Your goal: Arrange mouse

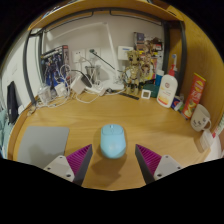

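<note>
A light blue mouse [112, 142] rests on the wooden desk [120, 110], its near end between my two fingers. My gripper [113, 160] is open: the pink pads [80, 158] stand at either side of the mouse with a gap on each side. A grey mouse mat [45, 142] lies on the desk just to the left of the mouse.
At the back stand white cables and a power strip [80, 90], small figurines [135, 70] and a white bottle with a red cap [168, 88]. An orange can [193, 97] and a white object [203, 118] lie at the right.
</note>
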The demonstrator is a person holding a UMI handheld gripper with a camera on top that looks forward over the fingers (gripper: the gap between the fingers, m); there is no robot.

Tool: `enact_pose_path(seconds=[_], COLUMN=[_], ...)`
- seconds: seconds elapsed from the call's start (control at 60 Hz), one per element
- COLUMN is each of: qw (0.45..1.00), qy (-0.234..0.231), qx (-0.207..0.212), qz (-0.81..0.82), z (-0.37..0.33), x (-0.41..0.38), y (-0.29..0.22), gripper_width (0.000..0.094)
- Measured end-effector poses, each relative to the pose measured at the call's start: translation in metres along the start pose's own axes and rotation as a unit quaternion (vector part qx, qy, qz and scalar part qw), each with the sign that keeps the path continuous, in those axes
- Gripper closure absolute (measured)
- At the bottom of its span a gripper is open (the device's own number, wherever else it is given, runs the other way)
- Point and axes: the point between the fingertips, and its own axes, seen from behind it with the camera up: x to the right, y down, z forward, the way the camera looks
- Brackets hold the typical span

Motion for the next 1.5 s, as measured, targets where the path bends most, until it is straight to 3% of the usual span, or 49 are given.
enact_pose_path(seconds=[0.117,0.35,0.367,0.383,0.483,0.65,0.717,0.933,1.133,1.283,1.383,1.5], qw=[1.0,1.0,1.0,1.0,1.0,1.0,1.0,1.0,0.994,0.987,0.985,0.988], qy=[-0.005,-0.012,-0.013,-0.011,-0.001,-0.002,0.001,0.023,0.029,-0.01,-0.034,-0.062], qx=[-0.004,0.001,0.003,0.004,0.007,0.005,0.002,0.002,0.103,0.157,0.167,0.138], qz=[0.001,-0.006,-0.007,-0.008,-0.005,-0.008,-0.012,-0.014,-0.021,-0.024,-0.03,-0.027], z=[0.036,0.057,0.057,0.058,0.056,0.055,0.055,0.047,-0.026,-0.076,-0.089,-0.076], x=[-0.001,-0.005,-0.006,-0.003,-0.004,-0.006,-0.006,-0.007,-0.04,-0.105,-0.154,-0.21], y=[-0.018,-0.025,-0.025,-0.025,-0.023,-0.022,-0.022,-0.036,-0.162,-0.228,-0.233,-0.199], gripper_width=[0.0089,0.0276,0.031,0.041,0.0455,0.0631,0.0661,0.0665,0.0663,0.0665,0.0664,0.0664])
